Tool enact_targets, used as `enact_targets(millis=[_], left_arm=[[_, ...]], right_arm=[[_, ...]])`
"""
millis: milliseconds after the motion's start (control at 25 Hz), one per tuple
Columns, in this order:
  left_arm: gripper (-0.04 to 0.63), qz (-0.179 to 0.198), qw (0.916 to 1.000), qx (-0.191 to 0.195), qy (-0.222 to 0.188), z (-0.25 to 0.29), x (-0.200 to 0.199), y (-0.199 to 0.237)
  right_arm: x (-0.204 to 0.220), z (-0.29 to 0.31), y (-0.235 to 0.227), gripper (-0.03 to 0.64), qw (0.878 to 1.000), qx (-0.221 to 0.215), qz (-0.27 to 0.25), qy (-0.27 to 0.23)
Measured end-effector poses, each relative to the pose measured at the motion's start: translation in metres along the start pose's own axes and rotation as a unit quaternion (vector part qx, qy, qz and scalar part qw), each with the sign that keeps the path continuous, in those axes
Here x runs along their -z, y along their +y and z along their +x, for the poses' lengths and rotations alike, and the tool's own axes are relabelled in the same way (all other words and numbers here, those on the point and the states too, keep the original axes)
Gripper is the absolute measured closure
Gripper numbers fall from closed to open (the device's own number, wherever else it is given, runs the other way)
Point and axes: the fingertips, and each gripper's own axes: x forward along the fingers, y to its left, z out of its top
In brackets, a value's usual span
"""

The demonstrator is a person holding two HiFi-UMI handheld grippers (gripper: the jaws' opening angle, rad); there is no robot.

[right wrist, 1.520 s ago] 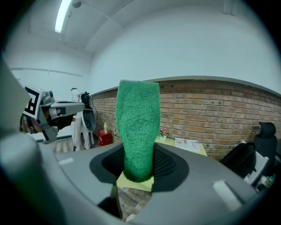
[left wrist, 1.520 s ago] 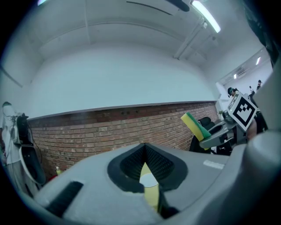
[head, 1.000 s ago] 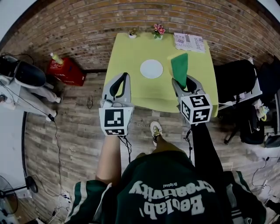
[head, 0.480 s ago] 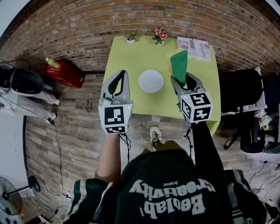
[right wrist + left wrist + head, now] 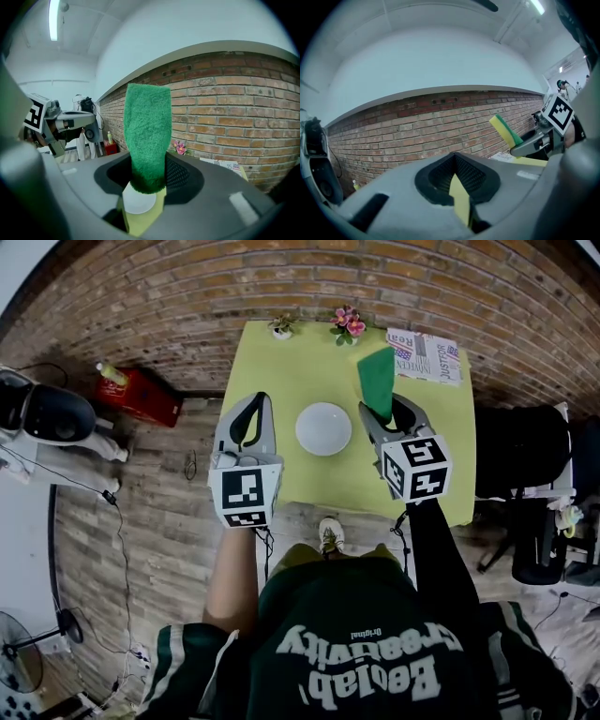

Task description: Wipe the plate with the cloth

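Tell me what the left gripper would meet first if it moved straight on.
Probably the brick wall: the left gripper points nearly level above the yellow-green table, near its left edge. Height is unclear.

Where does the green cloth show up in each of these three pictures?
Head view: cloth right of centre, seen against the yellow table, rising from the right gripper, whose jaws are opening around it.
Left gripper view: cloth at right, mid-height.
Right gripper view: cloth dead centre, upright between the jaws.
Shared landmark: the brick wall behind.
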Motion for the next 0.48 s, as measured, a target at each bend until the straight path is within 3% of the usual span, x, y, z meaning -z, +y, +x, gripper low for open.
enact_targets(millis=[200, 480], left_arm=[[0.588, -0.017, 0.9999, -0.003, -0.001, 0.008, 0.002, 0.007], [0.588, -0.006, 0.9999, -0.009, -0.004, 0.014, -0.003, 0.015]], right_arm=[[-0.005, 0.016, 0.002, 0.421, 1.000, -0.024, 0.005, -0.001], [-0.010, 0.032, 0.005, 0.440, 0.998, -0.054, 0.025, 0.005]])
